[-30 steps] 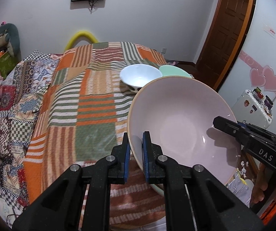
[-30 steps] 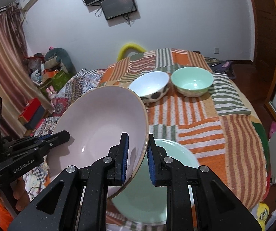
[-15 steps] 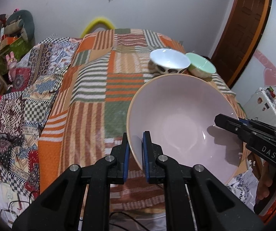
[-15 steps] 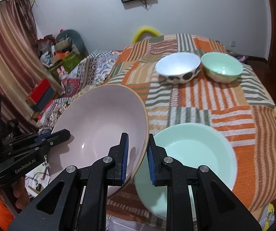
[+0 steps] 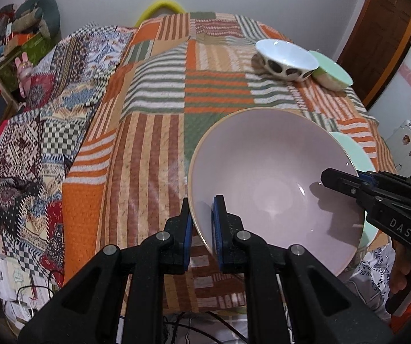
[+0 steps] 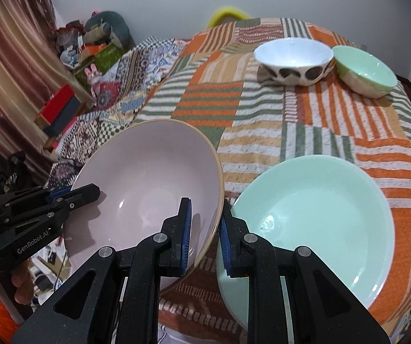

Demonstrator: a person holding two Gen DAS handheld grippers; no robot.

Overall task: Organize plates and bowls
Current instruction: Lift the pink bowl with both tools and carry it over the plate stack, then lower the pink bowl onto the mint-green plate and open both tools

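Observation:
A large pink plate point(image 5: 274, 177) point(image 6: 148, 177) is held tilted above the near edge of the table. My left gripper point(image 5: 201, 223) is shut on its left rim. My right gripper point(image 6: 204, 229) is shut on its right rim and shows in the left wrist view point(image 5: 348, 185). A large mint-green plate point(image 6: 314, 218) lies on the patchwork tablecloth point(image 6: 262, 132) just right of the pink plate; only its edge point(image 5: 357, 152) shows in the left wrist view. A white spotted bowl point(image 6: 294, 60) point(image 5: 285, 60) and a mint bowl point(image 6: 366, 71) point(image 5: 331, 74) stand at the far right.
A yellow chair back point(image 6: 228, 14) stands behind the table. Patterned cloth point(image 5: 39, 132) drapes on the left. Shelves with boxes and soft toys point(image 6: 90, 46) stand at the far left. A wooden door point(image 5: 377, 37) is at the right.
Both grippers have lowered the pink plate and drawn it toward the table's near edge, left of the mint-green plate. Both views now look down more steeply at the table.

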